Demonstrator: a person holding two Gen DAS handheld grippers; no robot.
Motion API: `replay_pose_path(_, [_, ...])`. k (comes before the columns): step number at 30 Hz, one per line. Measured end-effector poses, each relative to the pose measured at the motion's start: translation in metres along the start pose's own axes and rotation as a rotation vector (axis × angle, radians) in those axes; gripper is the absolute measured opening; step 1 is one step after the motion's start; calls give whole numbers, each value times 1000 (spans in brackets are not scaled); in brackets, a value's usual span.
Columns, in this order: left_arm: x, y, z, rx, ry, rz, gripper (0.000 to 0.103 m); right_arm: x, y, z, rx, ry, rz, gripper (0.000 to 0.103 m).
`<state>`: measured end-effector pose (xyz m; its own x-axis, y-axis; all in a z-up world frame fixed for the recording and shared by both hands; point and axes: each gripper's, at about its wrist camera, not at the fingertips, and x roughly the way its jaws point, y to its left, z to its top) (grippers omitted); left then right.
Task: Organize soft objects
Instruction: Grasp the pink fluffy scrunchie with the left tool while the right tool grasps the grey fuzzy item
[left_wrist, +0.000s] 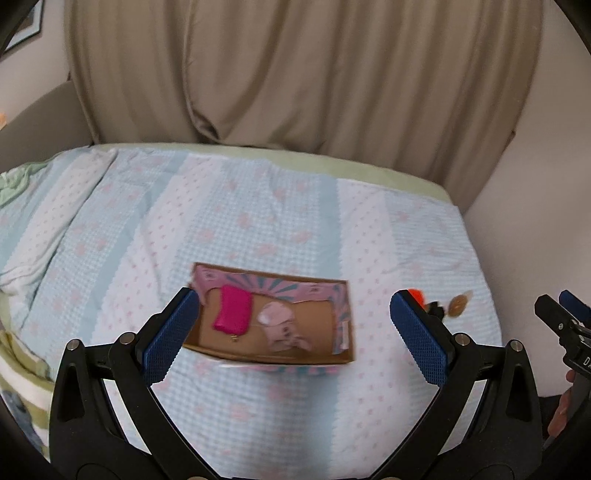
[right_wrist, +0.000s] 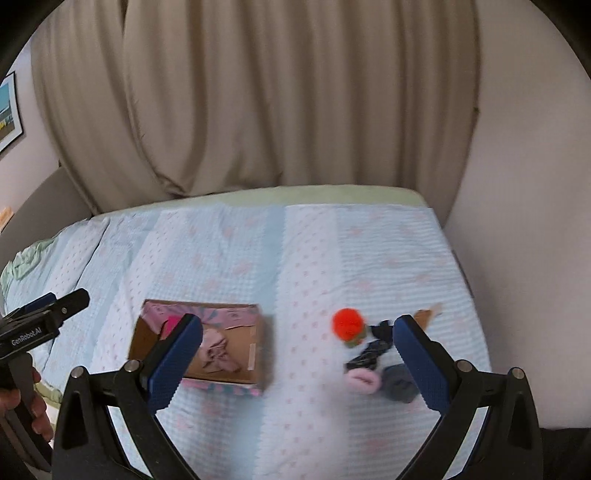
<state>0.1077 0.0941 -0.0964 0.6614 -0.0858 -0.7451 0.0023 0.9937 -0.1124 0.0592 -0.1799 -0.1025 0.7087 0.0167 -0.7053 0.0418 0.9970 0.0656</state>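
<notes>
softness rules here: the orange pom-pom (right_wrist: 346, 324), dark fabric piece (right_wrist: 371, 352), pink roll (right_wrist: 362, 380) and grey roll (right_wrist: 399, 382) look light and squashy, best pinched mid-body. they lie clustered on the bedspread (right_wrist: 332, 251), right of the cardboard box (right_wrist: 255, 354), which holds a magenta pouch (left_wrist: 232, 312) and pink cloth (left_wrist: 282, 325). left gripper (left_wrist: 295, 328) and right gripper (right_wrist: 299, 354) hover, both spread wide and empty; nothing blocks the way.

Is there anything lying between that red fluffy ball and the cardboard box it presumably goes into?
Nothing visible does. Between the red fluffy ball and the cardboard box there is only bare bedspread. The box is open on top, already holding a pink pouch and a pale pink soft item.
</notes>
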Motion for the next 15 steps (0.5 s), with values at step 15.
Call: replay_pose_path(15, [69,-174,-81,102,-6,-128,103,33,-156,-43,35,4,-26,103])
